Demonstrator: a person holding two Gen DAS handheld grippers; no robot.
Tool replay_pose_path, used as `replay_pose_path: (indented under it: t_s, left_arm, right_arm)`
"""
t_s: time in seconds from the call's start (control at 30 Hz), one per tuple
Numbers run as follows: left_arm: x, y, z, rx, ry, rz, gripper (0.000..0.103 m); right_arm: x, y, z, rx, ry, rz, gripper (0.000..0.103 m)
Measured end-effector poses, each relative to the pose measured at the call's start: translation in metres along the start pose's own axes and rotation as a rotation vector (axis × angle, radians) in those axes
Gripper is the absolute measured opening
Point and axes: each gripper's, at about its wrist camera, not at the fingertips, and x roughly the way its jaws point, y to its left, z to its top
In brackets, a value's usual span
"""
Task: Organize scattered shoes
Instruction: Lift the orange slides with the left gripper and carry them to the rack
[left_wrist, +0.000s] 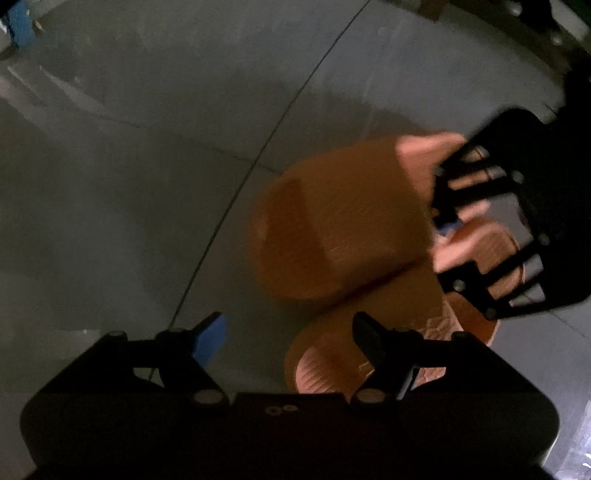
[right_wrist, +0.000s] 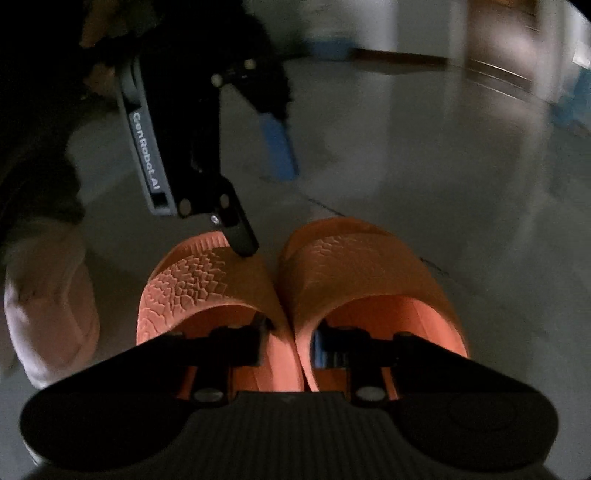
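Observation:
Two orange slippers lie side by side on the grey floor, the left slipper (right_wrist: 192, 280) and the right slipper (right_wrist: 354, 266), toes pointing away. My right gripper (right_wrist: 291, 343) has one finger inside each slipper and pinches their adjoining inner walls together. In the left wrist view the pair is blurred, one slipper (left_wrist: 332, 221) beyond the other slipper (left_wrist: 332, 358), with the right gripper (left_wrist: 448, 229) and a person's hand (left_wrist: 424, 151) at their heel end. My left gripper (left_wrist: 290, 341) is open and points down. Its dark finger (right_wrist: 243, 236) hovers at the left slipper's toe strap; it holds nothing.
The polished grey floor (left_wrist: 147, 184) has thin seam lines. A pale rounded shape (right_wrist: 48, 295), possibly a person's leg, sits left of the slippers. Blue items (right_wrist: 328, 48) and wooden furniture (right_wrist: 498, 37) stand blurred along the far edge.

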Motion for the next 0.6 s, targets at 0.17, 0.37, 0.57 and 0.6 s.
replay_pose_path:
  t_s: [0.17, 0.37, 0.57, 0.6]
  left_arm:
    - [-0.012, -0.027, 0.008, 0.084, -0.052, -0.015, 0.075]
    - [-0.029, -0.089, 0.023, 0.238, -0.144, -0.057, 0.075]
    - [-0.049, -0.146, 0.039, 0.360, -0.241, -0.115, 0.075]
    - [-0.053, -0.155, 0.043, 0.379, -0.252, -0.124, 0.075]
  right_arm:
    - [-0.024, 0.042, -0.025, 0.190, -0.040, -0.196, 0.024]
    - [-0.049, 0.086, -0.050, 0.425, -0.113, -0.411, 0.023]
    - [-0.073, 0.135, -0.067, 0.636, -0.194, -0.702, 0.023]
    - [-0.078, 0.140, -0.070, 0.665, -0.196, -0.751, 0.023]
